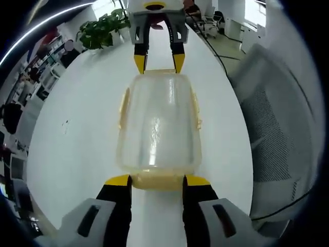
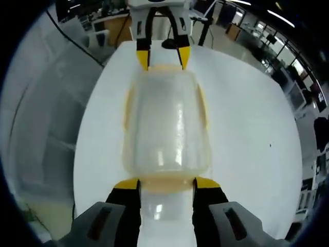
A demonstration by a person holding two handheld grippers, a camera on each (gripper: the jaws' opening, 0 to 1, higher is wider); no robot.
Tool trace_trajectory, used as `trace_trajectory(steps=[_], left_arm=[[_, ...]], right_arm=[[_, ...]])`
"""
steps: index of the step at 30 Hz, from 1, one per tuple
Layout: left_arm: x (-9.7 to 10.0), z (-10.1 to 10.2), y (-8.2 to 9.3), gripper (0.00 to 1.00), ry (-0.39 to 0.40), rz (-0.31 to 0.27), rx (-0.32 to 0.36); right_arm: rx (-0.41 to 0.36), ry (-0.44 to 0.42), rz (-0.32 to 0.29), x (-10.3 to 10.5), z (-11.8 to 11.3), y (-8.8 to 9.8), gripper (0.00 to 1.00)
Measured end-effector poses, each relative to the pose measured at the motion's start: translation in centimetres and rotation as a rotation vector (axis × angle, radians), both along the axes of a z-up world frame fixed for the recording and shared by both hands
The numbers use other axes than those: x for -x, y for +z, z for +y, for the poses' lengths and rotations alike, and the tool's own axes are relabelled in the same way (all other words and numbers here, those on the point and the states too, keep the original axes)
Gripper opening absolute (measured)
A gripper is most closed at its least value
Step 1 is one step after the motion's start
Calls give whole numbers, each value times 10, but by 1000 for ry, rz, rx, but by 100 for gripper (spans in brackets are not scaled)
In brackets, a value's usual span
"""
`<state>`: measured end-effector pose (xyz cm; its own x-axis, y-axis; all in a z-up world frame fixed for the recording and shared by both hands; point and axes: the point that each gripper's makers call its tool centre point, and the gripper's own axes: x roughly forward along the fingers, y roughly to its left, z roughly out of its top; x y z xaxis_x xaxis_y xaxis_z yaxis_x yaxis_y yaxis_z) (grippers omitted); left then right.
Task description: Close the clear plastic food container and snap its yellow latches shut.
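Clear container (image 1: pixel 158 123) on white table (image 1: pixel 77 144) w/ left gripper (image 1: pixel 157 181) & right gripper (image 2: pixel 166 183) at opposite ends (jaws spread, touching end latches).

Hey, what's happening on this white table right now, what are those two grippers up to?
A person is working a clear plastic food container on the white table with two handheld grippers. The left gripper sits at one short end and the right gripper at the opposite end, each with open jaws either side of the yellow latch there. The lid appears to be on. Whether the end latches are snapped shut can't be told.
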<state>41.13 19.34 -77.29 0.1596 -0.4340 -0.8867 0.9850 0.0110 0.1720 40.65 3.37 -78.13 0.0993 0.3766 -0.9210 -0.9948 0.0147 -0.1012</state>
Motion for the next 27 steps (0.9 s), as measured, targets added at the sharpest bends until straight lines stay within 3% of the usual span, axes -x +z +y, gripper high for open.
trace_trajectory(steps=[27], left_arm=[[-11, -52, 0, 37, -25, 5, 4]], right_arm=[[-7, -26, 8, -6, -51, 3, 37]])
